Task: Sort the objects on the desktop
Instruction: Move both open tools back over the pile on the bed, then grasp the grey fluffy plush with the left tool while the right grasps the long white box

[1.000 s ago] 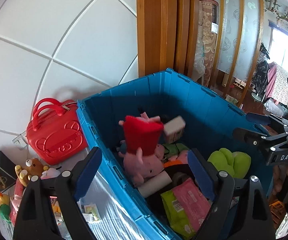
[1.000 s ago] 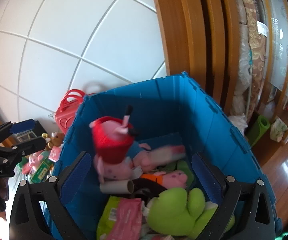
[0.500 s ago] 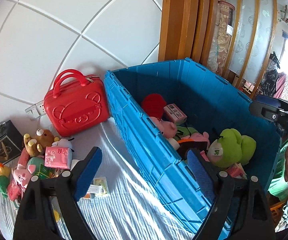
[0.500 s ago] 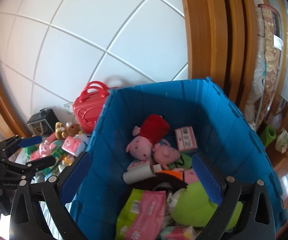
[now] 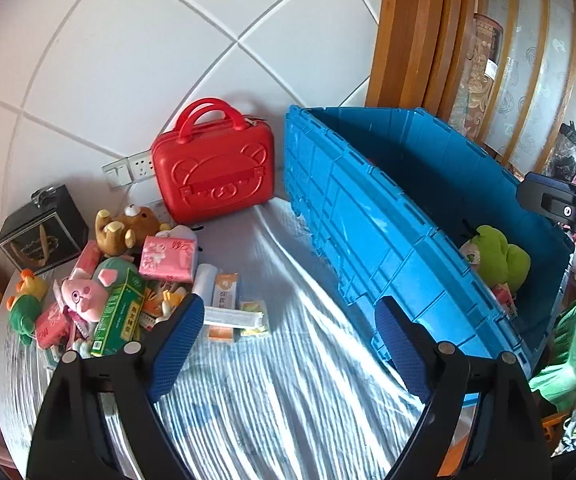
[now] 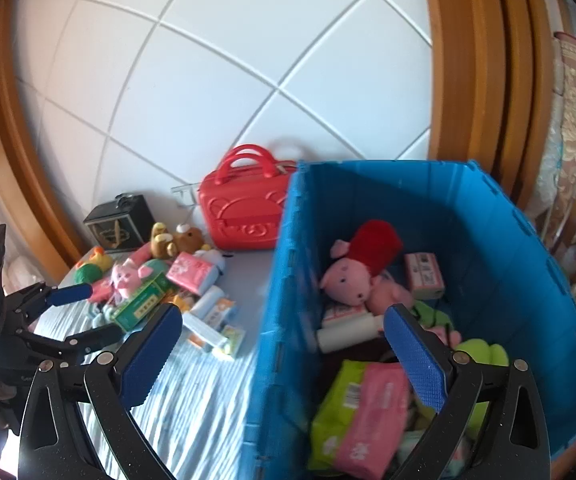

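My left gripper (image 5: 288, 332) is open and empty above the striped cloth, between a pile of toys and boxes and the blue crate (image 5: 368, 216). The pile holds a pink tissue pack (image 5: 168, 260), a green box (image 5: 118, 316), a pink pig plush (image 5: 84, 292) and a brown bear (image 5: 124, 226). My right gripper (image 6: 284, 332) is open and empty over the near left wall of the blue crate (image 6: 488, 240). In the crate lie a pig plush in a red dress (image 6: 352, 272), a green plush (image 6: 484, 356) and a pink wipes pack (image 6: 368, 412). The left gripper (image 6: 84, 314) shows at the left edge.
A red bear-face case (image 5: 216, 176) stands against the white tiled wall beside the crate. A black box (image 5: 42, 236) sits at the far left of the table. Small packets (image 5: 228, 308) lie on the cloth near my left finger. Wooden frames rise behind the crate.
The red-dress pig and a small box fell into the crate and now lie still. Both grippers drew back from over the crate; the left one swung left, bringing the pile on the table into view.
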